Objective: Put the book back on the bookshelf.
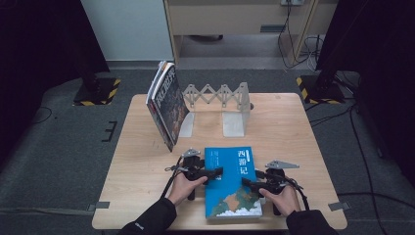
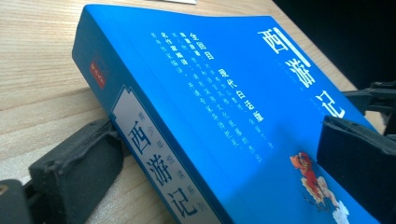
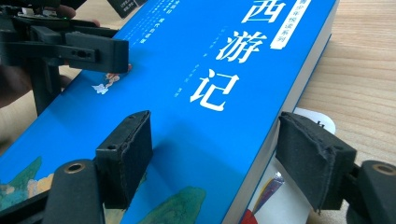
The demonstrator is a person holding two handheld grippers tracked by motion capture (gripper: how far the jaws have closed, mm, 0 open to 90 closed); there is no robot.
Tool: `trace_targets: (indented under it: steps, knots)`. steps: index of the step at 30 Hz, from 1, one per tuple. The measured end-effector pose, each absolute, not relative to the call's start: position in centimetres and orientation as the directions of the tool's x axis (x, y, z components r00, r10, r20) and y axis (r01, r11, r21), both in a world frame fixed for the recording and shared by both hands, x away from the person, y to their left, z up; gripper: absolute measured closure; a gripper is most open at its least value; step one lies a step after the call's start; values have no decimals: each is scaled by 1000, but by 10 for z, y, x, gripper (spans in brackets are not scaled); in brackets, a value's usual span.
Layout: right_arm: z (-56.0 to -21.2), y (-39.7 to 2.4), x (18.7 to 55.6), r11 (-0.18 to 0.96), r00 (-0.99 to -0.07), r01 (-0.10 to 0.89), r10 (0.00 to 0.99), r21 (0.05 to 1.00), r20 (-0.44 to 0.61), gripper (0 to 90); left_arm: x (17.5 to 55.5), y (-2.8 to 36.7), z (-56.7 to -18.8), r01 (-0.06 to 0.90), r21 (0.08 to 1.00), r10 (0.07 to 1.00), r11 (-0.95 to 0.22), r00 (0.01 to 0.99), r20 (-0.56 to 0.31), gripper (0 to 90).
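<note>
Squeeze both grippers, left at nine o'clock, right at three, jaws spread astride blue book, before lifting level.

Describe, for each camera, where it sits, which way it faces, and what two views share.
High view: above the table, looking forward and down; forearms and both hands show.
Left gripper view: on the left tool, facing the blue book's spine.
Right gripper view: on the right tool, facing across its cover.
All share the book.
</note>
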State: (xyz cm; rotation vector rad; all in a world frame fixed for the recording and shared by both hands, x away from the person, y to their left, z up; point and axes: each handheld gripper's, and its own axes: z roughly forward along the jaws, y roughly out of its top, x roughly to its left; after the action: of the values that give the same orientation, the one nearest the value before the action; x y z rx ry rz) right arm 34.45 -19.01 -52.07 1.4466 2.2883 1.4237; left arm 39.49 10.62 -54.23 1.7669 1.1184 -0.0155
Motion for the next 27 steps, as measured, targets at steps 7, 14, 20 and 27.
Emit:
trace_targets:
  steps: [7,14,20,27]
  knots:
    - [-521,-190,345,118,-549,669,744,734,381,270,396,108,-540,699,712,676,-67,557,-483,28]
    - [-521,-190,345,115,-545,672,745,731,385,270,395,109,-538,721,690,675,-61,539,-503,57]
    - [-522,-190,345,105,-539,679,743,727,396,264,396,113,-538,752,658,651,-34,516,-556,153]
    - [-522,-190,346,106,-540,681,741,725,399,262,397,116,-537,797,604,621,-19,483,-617,221]
